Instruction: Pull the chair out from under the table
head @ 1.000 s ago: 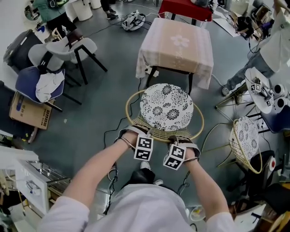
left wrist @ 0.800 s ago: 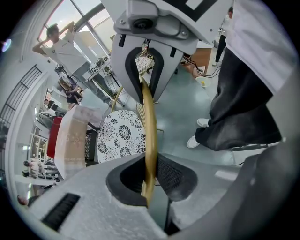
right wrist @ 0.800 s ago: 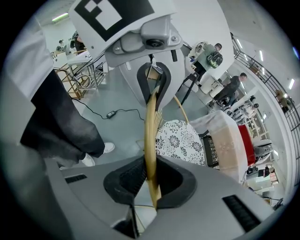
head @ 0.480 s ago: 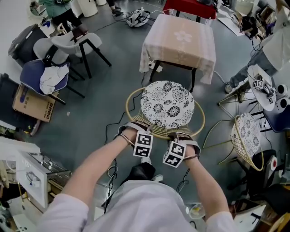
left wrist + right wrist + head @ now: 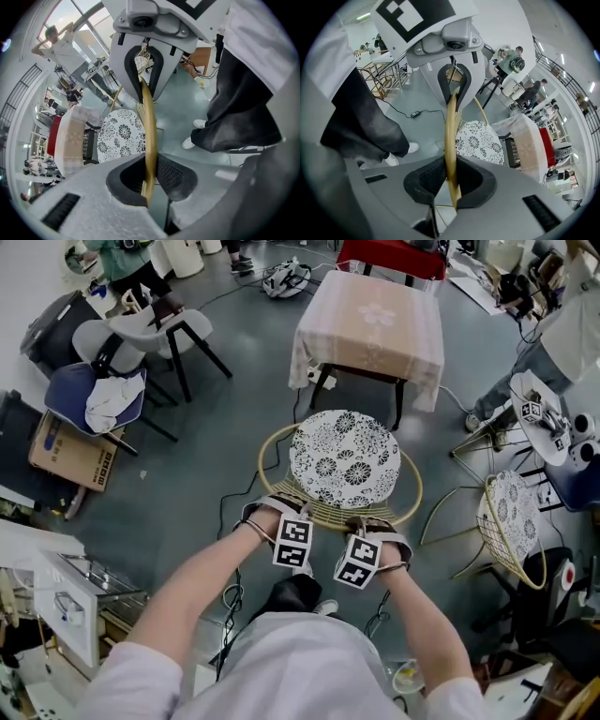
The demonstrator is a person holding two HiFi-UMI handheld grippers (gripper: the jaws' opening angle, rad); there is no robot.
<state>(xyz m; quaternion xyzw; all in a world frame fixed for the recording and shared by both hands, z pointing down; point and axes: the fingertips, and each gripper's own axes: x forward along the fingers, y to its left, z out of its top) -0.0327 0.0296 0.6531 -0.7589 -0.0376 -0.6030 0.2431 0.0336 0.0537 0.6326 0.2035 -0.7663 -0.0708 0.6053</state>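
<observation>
The chair (image 5: 342, 458) has a round black-and-white flowered cushion and a golden wire rim (image 5: 272, 484). It stands just in front of the small table (image 5: 370, 324) with the pale pink cloth. My left gripper (image 5: 298, 517) and right gripper (image 5: 360, 524) both point down onto the near arc of the rim, side by side. In the left gripper view the golden rim (image 5: 150, 136) runs between the pads, with the left gripper (image 5: 150, 180) shut on it. The right gripper (image 5: 451, 183) is shut on the rim (image 5: 451, 136) in the same way.
A second wire chair (image 5: 511, 531) stands at the right. Grey chair (image 5: 155, 334), blue chair with white cloth (image 5: 94, 399) and a cardboard box (image 5: 61, 456) are at the left. Cables (image 5: 234, 507) lie on the floor by my feet (image 5: 300, 592).
Both grippers keep their hold on the rim. The chair has slid a little toward me, so the gap to the table has grown slightly.
</observation>
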